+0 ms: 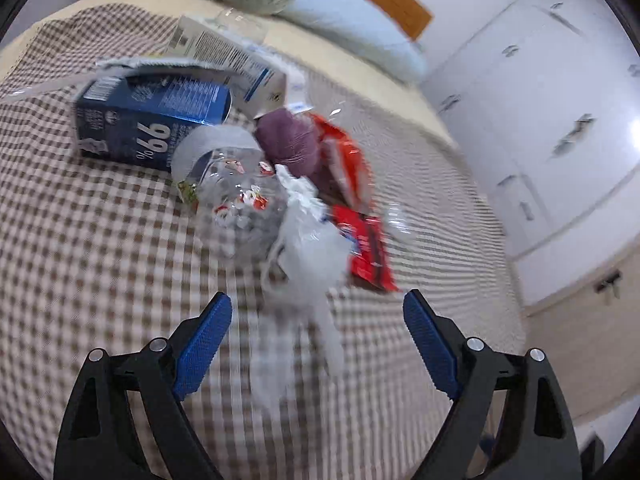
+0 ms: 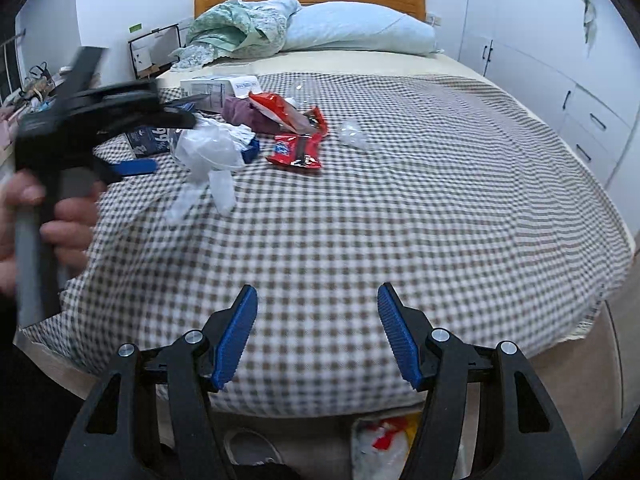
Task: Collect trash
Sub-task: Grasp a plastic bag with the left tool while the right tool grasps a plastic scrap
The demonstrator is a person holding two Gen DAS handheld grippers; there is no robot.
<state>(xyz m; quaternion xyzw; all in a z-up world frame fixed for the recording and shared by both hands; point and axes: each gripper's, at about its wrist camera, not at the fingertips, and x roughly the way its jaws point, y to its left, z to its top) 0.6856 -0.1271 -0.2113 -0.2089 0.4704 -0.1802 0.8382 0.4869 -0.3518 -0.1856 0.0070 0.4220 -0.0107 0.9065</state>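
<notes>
While both claws hover over the bed (image 2: 400, 200):
left gripper (image 1: 317, 312): jaws apart, near bag (image 1: 308, 256);
right gripper (image 2: 317, 308): jaws apart, empty

Brown-and-white checked bedspread (image 2: 360, 208); red snack wrapper (image 2: 296, 152); navy carton (image 1: 152, 120).

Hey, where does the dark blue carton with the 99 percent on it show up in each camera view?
Left wrist: blue carton lies upper left on the checked bedspread, beyond the open left gripper.
Right wrist: the carton sits far left, partly hidden behind the left gripper.
Shared landmark: the white plastic bag beside it.
</notes>
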